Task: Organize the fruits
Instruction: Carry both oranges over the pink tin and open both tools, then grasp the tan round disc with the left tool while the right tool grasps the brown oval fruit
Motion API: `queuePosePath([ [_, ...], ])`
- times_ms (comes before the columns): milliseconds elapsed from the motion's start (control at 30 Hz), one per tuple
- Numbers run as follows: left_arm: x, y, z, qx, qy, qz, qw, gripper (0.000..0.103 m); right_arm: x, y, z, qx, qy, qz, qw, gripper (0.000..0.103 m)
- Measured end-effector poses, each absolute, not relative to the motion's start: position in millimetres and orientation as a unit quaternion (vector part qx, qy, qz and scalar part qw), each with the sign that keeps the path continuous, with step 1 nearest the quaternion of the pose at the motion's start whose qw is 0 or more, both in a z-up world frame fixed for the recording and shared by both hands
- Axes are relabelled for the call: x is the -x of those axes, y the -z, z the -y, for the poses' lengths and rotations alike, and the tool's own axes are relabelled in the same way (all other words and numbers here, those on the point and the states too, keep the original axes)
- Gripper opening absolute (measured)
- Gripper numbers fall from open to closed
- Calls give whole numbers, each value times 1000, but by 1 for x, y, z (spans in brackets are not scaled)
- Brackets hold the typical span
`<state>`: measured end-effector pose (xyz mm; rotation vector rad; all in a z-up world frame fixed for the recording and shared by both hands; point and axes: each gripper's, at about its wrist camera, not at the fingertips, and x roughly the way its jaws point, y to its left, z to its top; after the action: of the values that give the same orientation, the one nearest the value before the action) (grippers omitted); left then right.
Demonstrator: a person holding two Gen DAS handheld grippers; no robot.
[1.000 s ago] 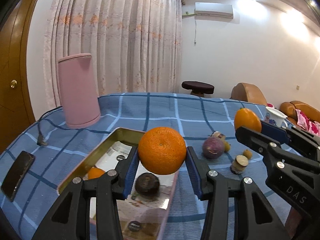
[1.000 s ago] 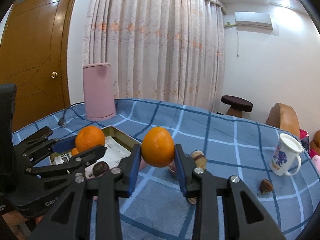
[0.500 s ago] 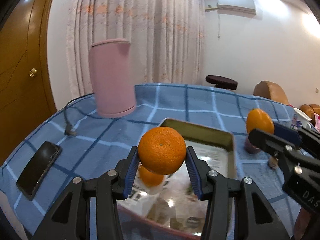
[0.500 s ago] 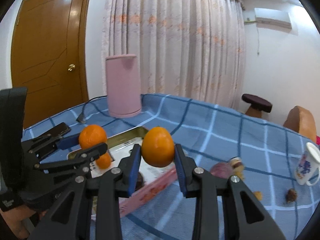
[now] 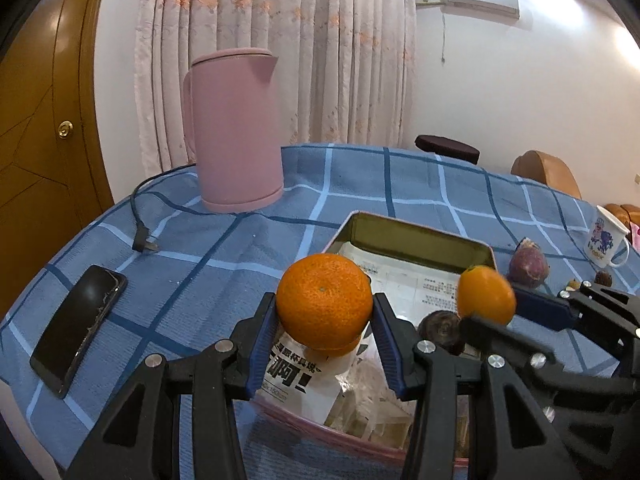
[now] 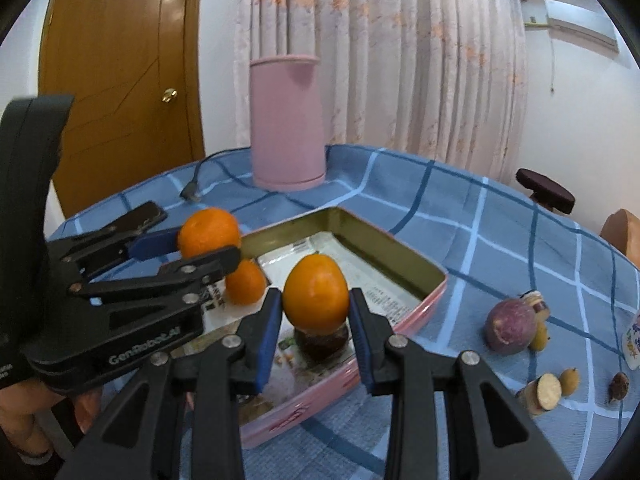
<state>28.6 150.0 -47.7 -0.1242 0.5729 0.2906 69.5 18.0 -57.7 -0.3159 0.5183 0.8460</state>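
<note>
My left gripper [image 5: 325, 322] is shut on a round orange [image 5: 324, 300], held above the near left corner of the pink tin tray [image 5: 416, 236]. A smaller, egg-shaped orange [image 6: 316, 298] sits clamped in my right gripper [image 6: 316, 320], over the tray's [image 6: 434, 292] middle. Inside the tray lie a small orange [image 6: 245, 282] and a dark brown fruit [image 6: 320, 342], on printed paper. In the right wrist view the left gripper [image 6: 200, 254] with its orange [image 6: 208, 232] shows at the left. The right gripper's orange [image 5: 486, 294] appears at the right of the left wrist view.
A pink kettle [image 5: 236, 128] stands at the back with its cord and plug [image 5: 144, 242]. A black phone [image 5: 78, 326] lies at the left edge. A purple fruit [image 6: 510, 330], small yellow fruits [image 6: 568, 376], a cut root piece [image 6: 540, 394] and a white mug [image 5: 606, 236] lie right of the tray.
Both grippers swung left and sank toward the tray, each keeping its orange. The kettle and phone came closer; the right gripper now hangs over the tray.
</note>
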Motion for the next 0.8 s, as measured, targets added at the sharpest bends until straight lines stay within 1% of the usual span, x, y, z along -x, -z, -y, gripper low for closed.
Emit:
queuePosePath([
  [367,-32,57,-149,48,-152,-306,939,50,-72,71,-19,151,-421,-275,851,38],
  [400,-31,57,-149,49,-153,-308,938,50,-72,70,-18,150,-421,-273,852,39],
  [500,-30,57,-147,42,-159,-310,936,51,-71,67,-13,145,-423,-267,854,49],
  [567,-27,53,-146,39,-169,-308,935,60,-70,65,-8,136,-425,-263,856,59],
  [633,-21,47,-142,33,-180,-294,938,73,-70,63,-1,126,-425,-259,858,64],
  [700,-17,39,-137,32,-183,-283,941,76,-70,59,8,117,-421,-253,863,66],
  [800,-15,31,-126,29,-175,-271,946,76,-68,54,26,111,-409,-242,873,69],
])
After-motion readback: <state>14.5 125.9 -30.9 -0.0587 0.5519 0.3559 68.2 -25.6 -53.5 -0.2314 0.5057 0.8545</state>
